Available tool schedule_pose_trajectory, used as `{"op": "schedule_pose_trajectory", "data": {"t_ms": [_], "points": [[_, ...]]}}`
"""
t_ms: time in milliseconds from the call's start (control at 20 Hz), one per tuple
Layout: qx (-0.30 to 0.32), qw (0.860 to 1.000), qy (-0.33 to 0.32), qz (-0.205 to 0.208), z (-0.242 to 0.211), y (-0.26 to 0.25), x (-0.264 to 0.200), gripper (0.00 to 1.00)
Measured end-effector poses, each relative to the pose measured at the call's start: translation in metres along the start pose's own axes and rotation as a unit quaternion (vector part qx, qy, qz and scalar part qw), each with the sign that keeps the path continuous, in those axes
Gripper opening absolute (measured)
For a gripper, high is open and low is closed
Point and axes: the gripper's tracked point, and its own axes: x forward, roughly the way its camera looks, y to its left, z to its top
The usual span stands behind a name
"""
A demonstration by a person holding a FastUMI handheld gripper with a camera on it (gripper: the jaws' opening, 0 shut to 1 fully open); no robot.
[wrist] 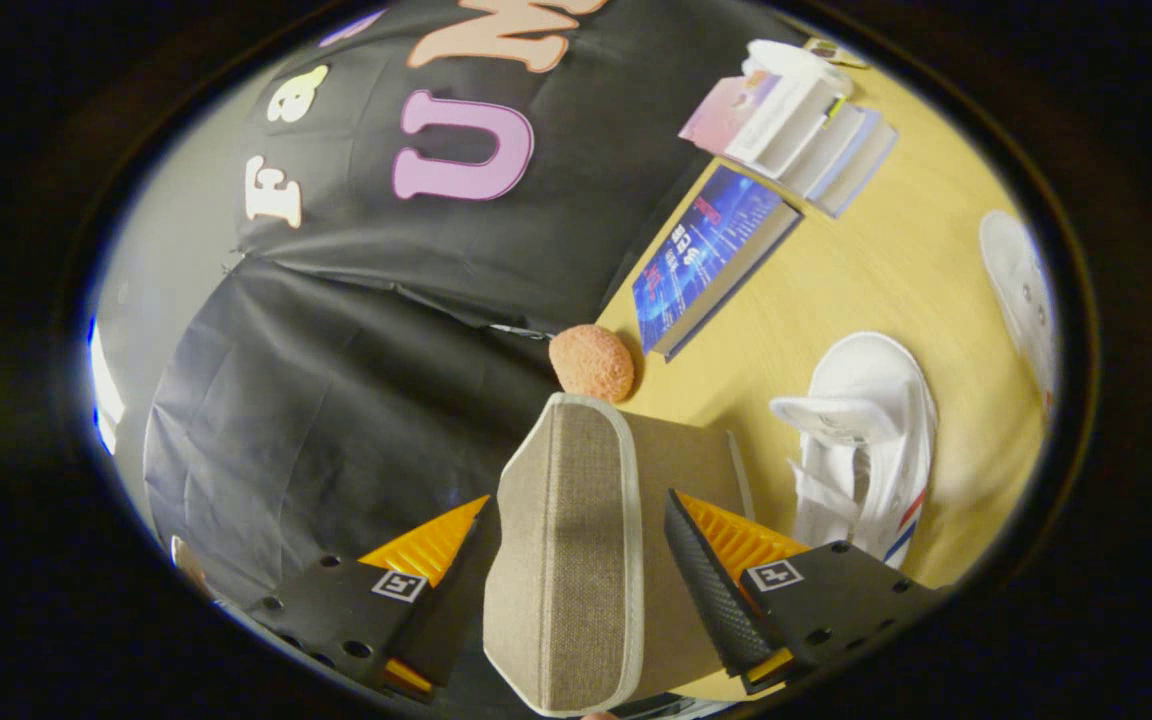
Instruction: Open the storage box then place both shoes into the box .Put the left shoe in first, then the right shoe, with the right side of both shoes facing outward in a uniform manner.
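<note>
We see the booth's black cloth wall (356, 330) filling the whole side beyond one finger, hanging right at the table's edge, so there is little room to move that way. The pale wooden table (866, 290) spreads on the other side, with a broad bare stretch between the books and the shoes.

Between the fingers stands the storage box lid (566, 540), a beige woven fabric flap with a pale piped border. Its long axis runs straight away from us along the fingers, and its rounded far end reaches just short of an orange sponge ball (591, 362) lying at the table's edge. The brown box body (686, 455) shows just behind the flap.

The gripper (576, 560) has its fingers on either side of the flap; one ribbed pad (711, 590) lies against the flap's side, but we cannot tell whether the other finger touches it.

Beside the box lies a white canvas shoe (861, 450) with red and blue stripes on its sole, its length roughly parallel to the fingers. A second white shoe (1021, 290) lies well apart from it, farther out on the table.

Beyond the ball a blue-covered book (711, 255) lies flat, and farther on a small stack of books (796, 125) fans out.
</note>
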Motion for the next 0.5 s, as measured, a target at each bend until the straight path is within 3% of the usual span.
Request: {"op": "schedule_pose_trajectory", "data": {"t_ms": [300,500], "points": [[0.095,0.994,0.015,0.049,-0.017,0.006,0.001,1.00],[0.108,0.991,0.018,0.077,-0.018,0.023,-0.011,0.98]]}}
